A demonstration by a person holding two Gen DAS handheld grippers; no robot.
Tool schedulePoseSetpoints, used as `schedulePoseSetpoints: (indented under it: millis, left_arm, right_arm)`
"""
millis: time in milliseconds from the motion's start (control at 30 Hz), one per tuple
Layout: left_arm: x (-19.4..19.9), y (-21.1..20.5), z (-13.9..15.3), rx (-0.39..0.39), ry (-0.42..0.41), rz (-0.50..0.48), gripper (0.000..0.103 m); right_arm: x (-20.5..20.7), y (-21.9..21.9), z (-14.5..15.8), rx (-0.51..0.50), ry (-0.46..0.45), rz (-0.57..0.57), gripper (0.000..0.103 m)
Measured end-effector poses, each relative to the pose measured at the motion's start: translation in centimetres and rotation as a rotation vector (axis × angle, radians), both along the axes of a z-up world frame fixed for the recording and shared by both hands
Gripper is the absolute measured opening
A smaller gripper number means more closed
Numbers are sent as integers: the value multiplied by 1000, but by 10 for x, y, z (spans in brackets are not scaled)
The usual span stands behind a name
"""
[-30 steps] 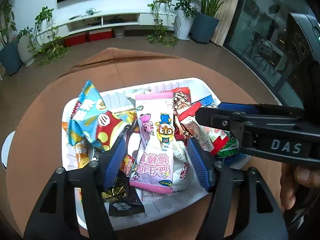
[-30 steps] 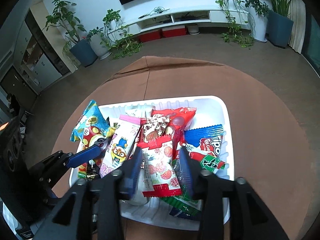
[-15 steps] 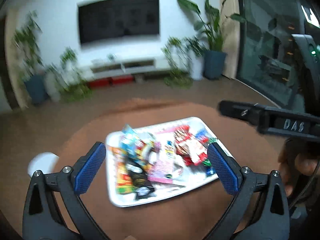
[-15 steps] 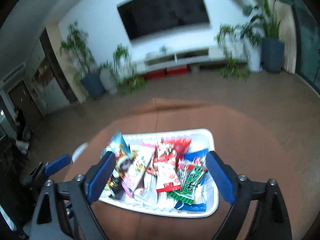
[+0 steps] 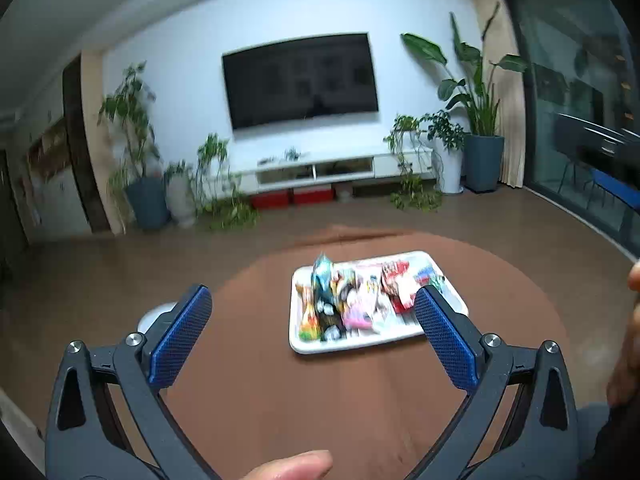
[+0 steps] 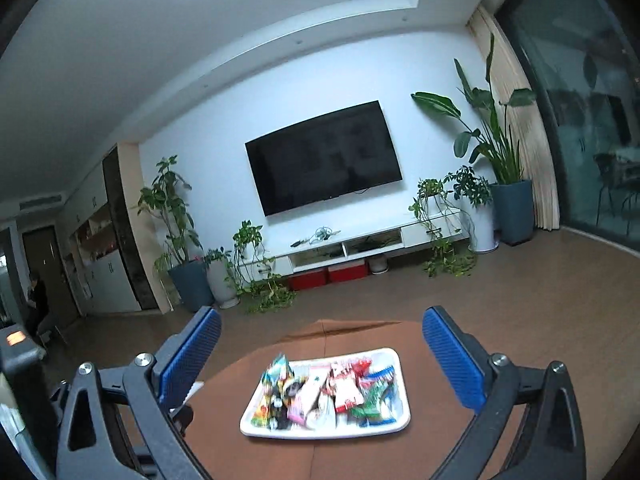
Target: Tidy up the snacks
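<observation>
A white tray [image 5: 356, 346] full of several bright snack packets [image 5: 360, 294] sits on a round brown table [image 5: 280, 400]. It also shows in the right wrist view [image 6: 256, 430], with the snack packets [image 6: 332, 390] lying side by side. My left gripper [image 5: 312, 320] is open and empty, held back above the table's near side. My right gripper [image 6: 320, 344] is open and empty, raised well above and behind the tray. Its blue fingertip [image 5: 616, 192] shows at the right edge of the left wrist view.
A white round object [image 5: 154, 316] lies at the table's left edge. The room behind has a wall TV [image 6: 324, 158], a low white cabinet [image 6: 348, 246], potted plants [image 6: 504, 200] and glass doors [image 5: 580, 100] at the right.
Both grippers opened wide and pulled up and back from the tray. The tray now looks small and far. The snacks stay in the tray.
</observation>
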State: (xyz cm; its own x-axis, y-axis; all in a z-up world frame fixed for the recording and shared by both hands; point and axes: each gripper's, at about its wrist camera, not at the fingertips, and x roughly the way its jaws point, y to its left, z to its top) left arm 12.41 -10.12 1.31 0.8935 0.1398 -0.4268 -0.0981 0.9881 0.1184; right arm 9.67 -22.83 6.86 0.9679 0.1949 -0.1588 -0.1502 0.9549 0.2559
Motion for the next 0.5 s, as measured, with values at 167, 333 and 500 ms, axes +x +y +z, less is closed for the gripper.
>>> schedulePoseSetpoints:
  millis: [167,333,500]
  left_arm:
    - [-29,8,-5,-85,66,27,103]
    - [-51,3,-14,-97,84,19,103]
    - [-56,2,-24,-100,115,7,103]
  right_arm:
    - [-41,3,-12,-23,59,-7,103]
    - [-64,18,-26,-125,126,-94,103]
    - [-65,27,-46,-167,218,-134,103]
